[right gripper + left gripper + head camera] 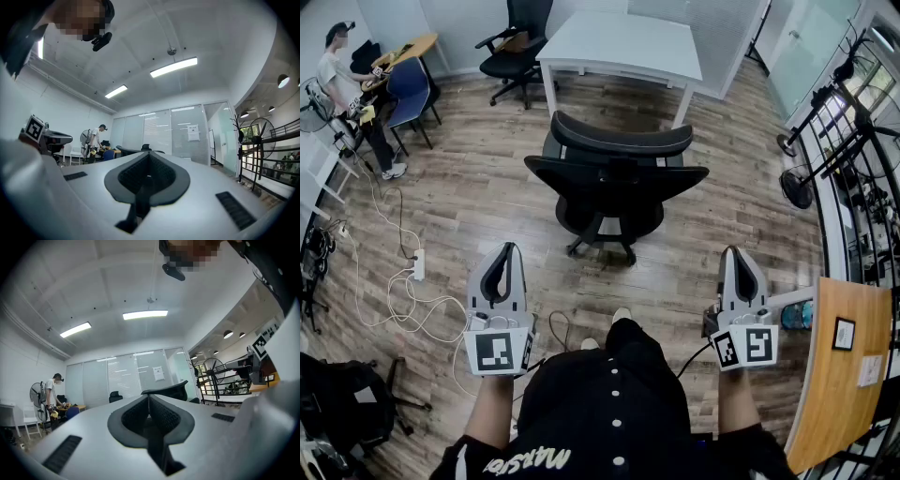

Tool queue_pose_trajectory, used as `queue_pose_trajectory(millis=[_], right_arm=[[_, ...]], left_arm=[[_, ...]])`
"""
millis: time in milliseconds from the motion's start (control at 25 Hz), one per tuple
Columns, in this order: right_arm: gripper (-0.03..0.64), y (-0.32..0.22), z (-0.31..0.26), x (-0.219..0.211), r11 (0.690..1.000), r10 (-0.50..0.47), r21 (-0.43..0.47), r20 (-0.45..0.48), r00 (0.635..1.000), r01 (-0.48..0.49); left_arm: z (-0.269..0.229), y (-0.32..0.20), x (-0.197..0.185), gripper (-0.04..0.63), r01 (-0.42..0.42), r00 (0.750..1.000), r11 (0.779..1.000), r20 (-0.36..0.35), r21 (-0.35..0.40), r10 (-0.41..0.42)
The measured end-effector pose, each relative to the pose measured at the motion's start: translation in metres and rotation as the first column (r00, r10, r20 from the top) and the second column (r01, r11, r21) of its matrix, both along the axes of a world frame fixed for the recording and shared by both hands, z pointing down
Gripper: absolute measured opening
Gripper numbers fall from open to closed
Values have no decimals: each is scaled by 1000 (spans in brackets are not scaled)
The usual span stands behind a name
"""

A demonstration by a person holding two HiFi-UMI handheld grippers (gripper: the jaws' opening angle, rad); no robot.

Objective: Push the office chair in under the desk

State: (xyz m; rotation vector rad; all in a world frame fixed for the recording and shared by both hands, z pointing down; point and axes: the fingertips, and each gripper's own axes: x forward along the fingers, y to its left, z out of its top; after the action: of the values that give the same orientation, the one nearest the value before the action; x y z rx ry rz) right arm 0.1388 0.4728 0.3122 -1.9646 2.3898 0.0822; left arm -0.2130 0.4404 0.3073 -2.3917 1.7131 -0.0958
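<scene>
Fig. — Start of approach, head view w/ both gripper views.

The office chair (614, 178) stands on the wood floor (469, 216), its back turned to the person and its seat facing the white desk (619, 42). It is short of the desk and not yet under it. The backrest (617, 176) has its long axis running left-right across the view, square to the push direction.

The left gripper (510, 247) and right gripper (732, 250) are held level, pointing fwd, one to each side of the chair's centre line. The chair lies straight ahead between them, well apart from both, and neither is clearly nearer. Both pairs of jaws are closed tight w/ nothing between them (fine for a push, which by my reading needs no grip). In the gripper views the chair shows just beyond the jaw tips.

Judged next: carry both grippers fwd to the backrest, contacts spread evenly, so the chair rolls straight toward the desk opening, not askew.
</scene>
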Motion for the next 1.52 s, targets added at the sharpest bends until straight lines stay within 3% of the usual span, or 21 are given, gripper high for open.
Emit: queue_pose_trajectory(millis=[240, 560, 840, 960, 1040, 1160, 1520], right_arm=[[28, -2, -1, -3, 1000, -3, -4, -9, 1000, 3], [28, -2, 0, -6, 1000, -24, 0, 56, 998, 24], [31, -2, 4, -14, 999, -50, 5, 31, 998, 50], [43, -4, 10, -13, 997, -71, -19, 14, 997, 71], [178, -6, 13, -12, 995, -93, -39, 22, 995, 93], [240, -7, 11, -10, 993, -108, -44, 23, 994, 109], [239, -11, 10, -7, 992, -126, -23, 36, 991, 127]], left_arm=[[-1, -2, 0, 23, -5, 1000, 1000, 3, 2, 5], [4, -4, -3, 17, 4, 1000, 1000, -3, -18, -4], [5, -1, 3, 23, -10, 1000, 1000, -6, -12, 10], [12, -4, 8, 193, -26, 998, 999, 48, -33, 28], [18, -7, 11, 276, -40, 997, 998, 69, -56, 43], [22, -8, 10, 301, -42, 996, 996, 74, -75, 48], [26, -20, 20, 321, -61, 994, 995, 87, -85, 68]])
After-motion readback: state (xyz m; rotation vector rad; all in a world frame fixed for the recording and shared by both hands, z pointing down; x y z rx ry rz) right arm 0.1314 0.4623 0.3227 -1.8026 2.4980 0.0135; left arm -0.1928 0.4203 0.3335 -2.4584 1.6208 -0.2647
